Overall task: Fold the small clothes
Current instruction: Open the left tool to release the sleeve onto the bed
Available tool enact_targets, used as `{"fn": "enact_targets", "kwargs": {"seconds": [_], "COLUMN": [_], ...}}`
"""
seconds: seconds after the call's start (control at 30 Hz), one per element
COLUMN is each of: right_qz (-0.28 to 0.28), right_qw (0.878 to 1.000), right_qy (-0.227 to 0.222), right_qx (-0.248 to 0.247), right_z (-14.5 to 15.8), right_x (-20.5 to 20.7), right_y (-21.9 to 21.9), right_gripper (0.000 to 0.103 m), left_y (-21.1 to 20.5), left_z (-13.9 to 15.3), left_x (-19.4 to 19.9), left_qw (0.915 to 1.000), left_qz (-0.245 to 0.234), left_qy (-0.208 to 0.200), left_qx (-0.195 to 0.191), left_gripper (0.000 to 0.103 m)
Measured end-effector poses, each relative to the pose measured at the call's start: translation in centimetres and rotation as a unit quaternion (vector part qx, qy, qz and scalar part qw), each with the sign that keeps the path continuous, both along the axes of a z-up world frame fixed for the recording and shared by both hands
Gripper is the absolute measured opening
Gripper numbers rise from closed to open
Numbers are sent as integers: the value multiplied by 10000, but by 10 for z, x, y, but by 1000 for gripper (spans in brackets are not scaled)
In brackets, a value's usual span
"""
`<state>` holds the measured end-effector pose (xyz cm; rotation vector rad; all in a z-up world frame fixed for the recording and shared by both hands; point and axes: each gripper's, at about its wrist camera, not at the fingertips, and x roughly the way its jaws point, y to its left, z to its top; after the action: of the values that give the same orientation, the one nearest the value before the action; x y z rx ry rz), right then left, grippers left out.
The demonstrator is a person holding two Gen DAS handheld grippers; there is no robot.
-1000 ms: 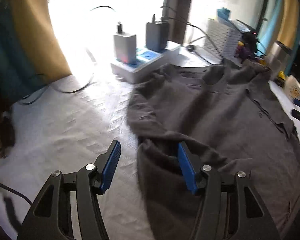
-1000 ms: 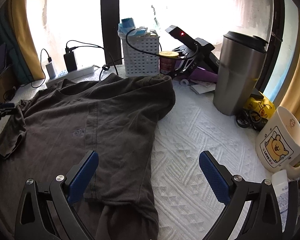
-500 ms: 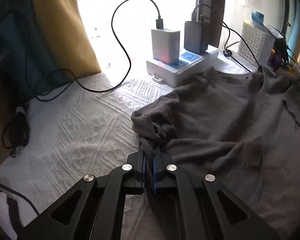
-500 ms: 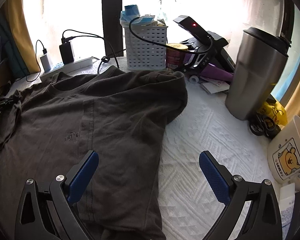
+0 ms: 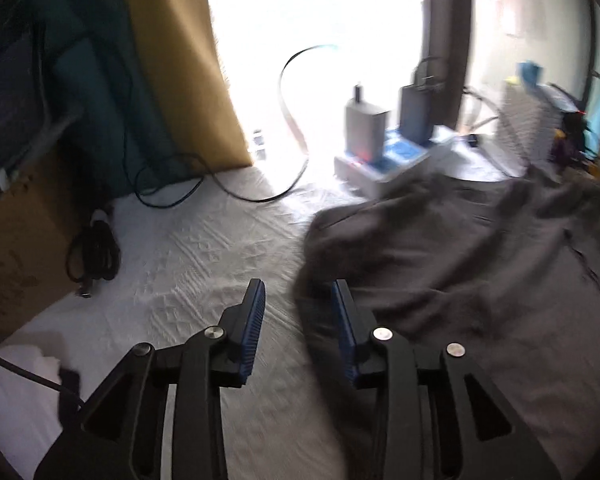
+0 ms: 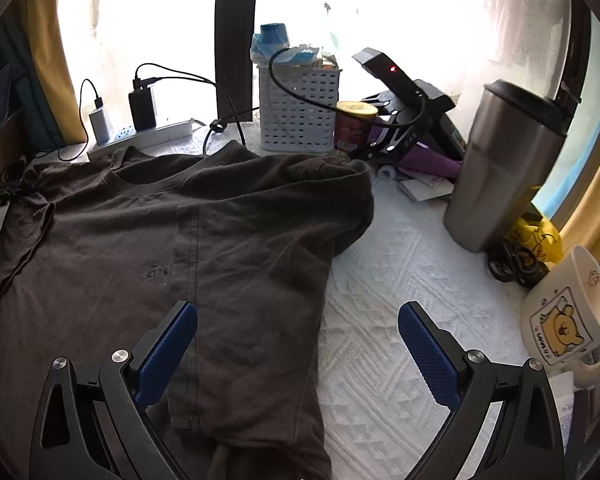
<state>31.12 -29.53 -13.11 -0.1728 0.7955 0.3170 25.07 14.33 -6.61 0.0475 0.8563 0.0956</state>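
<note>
white quilted cloth covers the worktop (image 6: 400,280), crowded along the window side with a power strip (image 6: 140,136), a basket (image 6: 300,112), a steel tumbler (image 6: 504,168) and a bear mug (image 6: 568,320); the dark shirt (image 6: 180,240) lies spread across the middle, its right side already folded in over the chest, its left sleeve bunched near the left edge.

left gripper (image 5: 298,320) hangs over the shirt's left edge, jaws opening, with a fold of cloth showing in the gap but not pinched by the pads; the view is blurred, so whether fabric brushes the right pad is hard to tell; right gripper (image 6: 296,348) is held wide apart above the folded edge, gripping nothing.

risks, as i judge them: the sleeve just beside the left gripper looks crumpled, so folding over it would likely trap a lump; cloth could snag on a ribbed pad and drag the edge out of line; the shirt's collar sits just beside the power strip and its cables (image 5: 292,128), so a wide sweep could hook a cord; on the right, the mug and tumbler stand near enough to be knocked by a careless swing.
</note>
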Motion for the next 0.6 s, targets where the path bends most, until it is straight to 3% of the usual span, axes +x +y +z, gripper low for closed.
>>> {"fn": "enact_targets", "kwargs": {"seconds": [0.2,0.43,0.6], "right_qz": [-93,-126,42], "right_qw": [9997,9988,9980], "right_qy": [-16,263,376], "right_qx": [-210,-385,-507], "right_z": [-8,-32,-39], "right_x": [-8,-5,-5], "right_y": [-9,-15,-7], "right_gripper": [101,101,101], "left_y": [-38,-52,-52], "left_z": [2,-33,-31], "left_x": [-47,-81,-92], "left_qw": [9978,9937,9945], "left_qz": [-629,-786,-720], "left_qy": [214,802,755], "left_qx": [84,52,32], "left_gripper": [36,36,38]}}
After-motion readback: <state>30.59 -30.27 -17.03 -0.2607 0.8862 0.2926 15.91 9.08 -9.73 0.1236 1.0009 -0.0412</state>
